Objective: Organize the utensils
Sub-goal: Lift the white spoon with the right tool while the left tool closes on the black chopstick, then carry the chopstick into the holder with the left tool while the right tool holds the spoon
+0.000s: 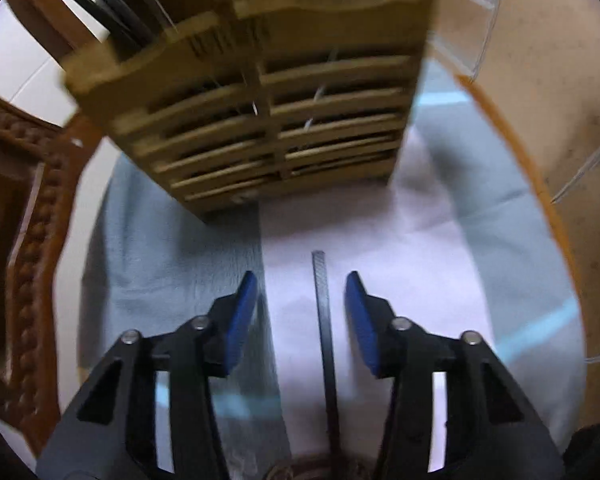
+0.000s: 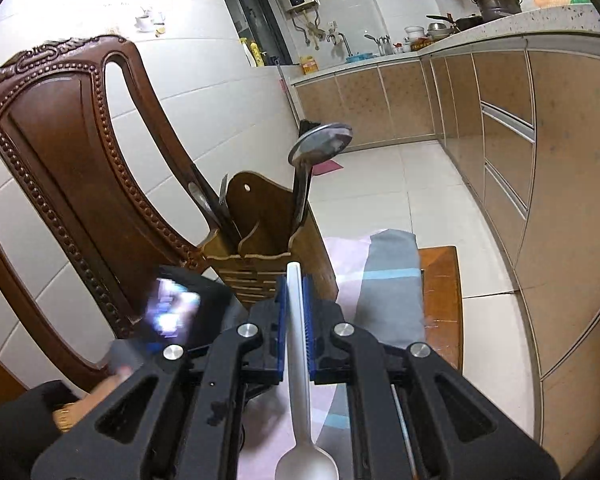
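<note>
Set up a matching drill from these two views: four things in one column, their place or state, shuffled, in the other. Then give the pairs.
1. white spoon
2. dark thin utensil
3. metal ladle
4. wooden holder

A. stands upright in the holder
B. lies on the cloth between the open pads of the left tool
C. stands on the cloth
D. clamped in the right tool

Pairs: 1-D, 2-B, 3-A, 4-C
</note>
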The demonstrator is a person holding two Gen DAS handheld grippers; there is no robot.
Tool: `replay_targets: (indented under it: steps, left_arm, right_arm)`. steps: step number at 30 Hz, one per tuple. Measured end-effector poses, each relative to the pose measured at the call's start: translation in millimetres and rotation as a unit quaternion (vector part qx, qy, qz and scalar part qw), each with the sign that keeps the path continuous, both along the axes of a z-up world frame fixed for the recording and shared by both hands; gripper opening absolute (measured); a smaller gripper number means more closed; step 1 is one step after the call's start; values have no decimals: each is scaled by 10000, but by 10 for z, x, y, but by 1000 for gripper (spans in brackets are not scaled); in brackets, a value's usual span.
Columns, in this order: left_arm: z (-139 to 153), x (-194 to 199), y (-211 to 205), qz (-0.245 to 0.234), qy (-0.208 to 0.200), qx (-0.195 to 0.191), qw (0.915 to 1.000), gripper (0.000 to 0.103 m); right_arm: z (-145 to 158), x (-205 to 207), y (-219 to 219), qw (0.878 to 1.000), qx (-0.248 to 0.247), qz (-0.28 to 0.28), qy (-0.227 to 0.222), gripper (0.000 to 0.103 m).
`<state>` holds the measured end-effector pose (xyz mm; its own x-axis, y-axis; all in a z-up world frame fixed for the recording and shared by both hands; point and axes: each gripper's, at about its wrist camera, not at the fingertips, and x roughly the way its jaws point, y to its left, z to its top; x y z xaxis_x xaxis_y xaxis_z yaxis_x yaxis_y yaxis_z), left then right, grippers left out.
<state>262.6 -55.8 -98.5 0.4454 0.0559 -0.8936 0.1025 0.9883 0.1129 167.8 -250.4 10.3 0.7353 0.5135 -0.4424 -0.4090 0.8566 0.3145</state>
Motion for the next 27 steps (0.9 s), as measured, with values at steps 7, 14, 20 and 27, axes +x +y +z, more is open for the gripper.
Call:
replay_targets:
  steps: [7,14,20,27]
  left_arm:
    - [-63,186,-56,-32,237,-92,9997,7]
    - [171,-48,178,51,-243,-493,9985,6]
    - [1054,-713,526,52,-1379,-1158,9836,6]
    - [1876,-1540,725,39,-2763,-1403,9508,6]
  right_arm:
    - [66,-22,-105,9997,214,100,-42,8]
    - [52,-29,-117,9996,253,102,-10,8]
    - [72,-94,-82,9996,243,105,-46,8]
    - [259,-434,126,9991,49,190,-365,8]
